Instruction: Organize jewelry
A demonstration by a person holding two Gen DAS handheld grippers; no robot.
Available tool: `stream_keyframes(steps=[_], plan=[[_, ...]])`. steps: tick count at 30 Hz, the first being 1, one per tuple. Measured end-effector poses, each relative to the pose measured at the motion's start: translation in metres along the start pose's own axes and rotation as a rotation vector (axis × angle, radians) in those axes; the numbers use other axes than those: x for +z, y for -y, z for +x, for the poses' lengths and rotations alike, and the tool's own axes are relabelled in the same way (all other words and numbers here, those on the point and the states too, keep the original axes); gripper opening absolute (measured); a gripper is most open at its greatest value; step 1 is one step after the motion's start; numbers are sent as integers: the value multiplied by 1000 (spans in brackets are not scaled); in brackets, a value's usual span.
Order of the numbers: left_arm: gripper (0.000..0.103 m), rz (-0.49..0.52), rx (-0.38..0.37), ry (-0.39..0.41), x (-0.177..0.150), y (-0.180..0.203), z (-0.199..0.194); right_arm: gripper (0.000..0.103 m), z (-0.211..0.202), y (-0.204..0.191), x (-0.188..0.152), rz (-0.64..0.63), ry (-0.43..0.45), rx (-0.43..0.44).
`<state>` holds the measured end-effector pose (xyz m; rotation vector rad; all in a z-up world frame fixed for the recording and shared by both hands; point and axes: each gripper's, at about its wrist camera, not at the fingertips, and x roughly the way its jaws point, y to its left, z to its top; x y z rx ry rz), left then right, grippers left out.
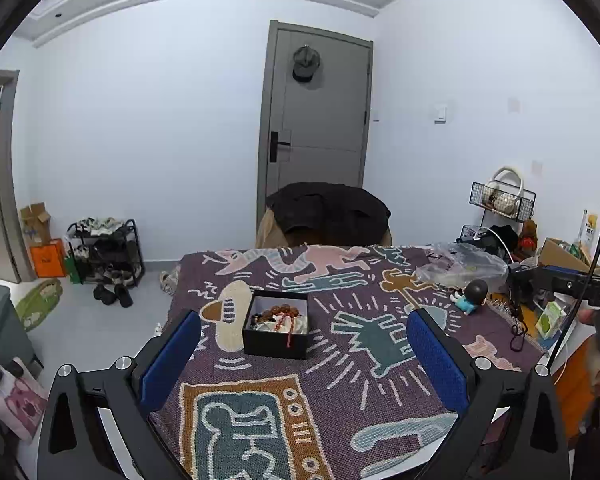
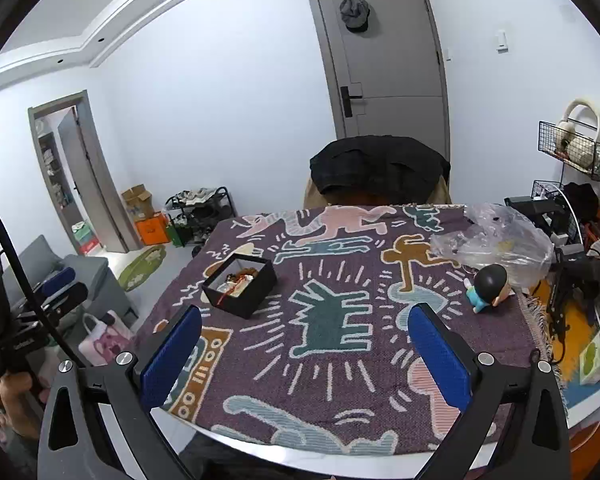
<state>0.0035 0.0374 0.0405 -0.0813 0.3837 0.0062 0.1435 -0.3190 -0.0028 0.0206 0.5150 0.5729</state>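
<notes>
1. Left gripper (image 1: 304, 356): jaws spread wide, blue pads (image 1: 172, 360) with nothing between them, held above the near part of the patterned cloth (image 1: 340, 400).
2. Right gripper (image 2: 305, 354): same, fully apart, holding nothing, above the cloth's near edge.
3. Black box (image 1: 276, 326): lid off, sitting on the cloth just ahead of the left gripper, between its fingertips in that view; ahead-left of the right gripper.
4. Jewelry (image 1: 281, 317): tangled pile inside the box, amber beads on top, a red cord draped over the near wall. Individual pieces can't be told apart.
5. Small figurine (image 2: 490, 287): ahead-right of the right gripper, just beside a crumpled clear plastic bag (image 2: 500, 240).
</notes>
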Motion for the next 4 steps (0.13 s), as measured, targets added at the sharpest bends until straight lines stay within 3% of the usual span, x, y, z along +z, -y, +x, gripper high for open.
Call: stream_keyframes(steps=[4], plan=[[102,2,-4,0,-1,-1,0,103,2,4,1,16,-2,0]])
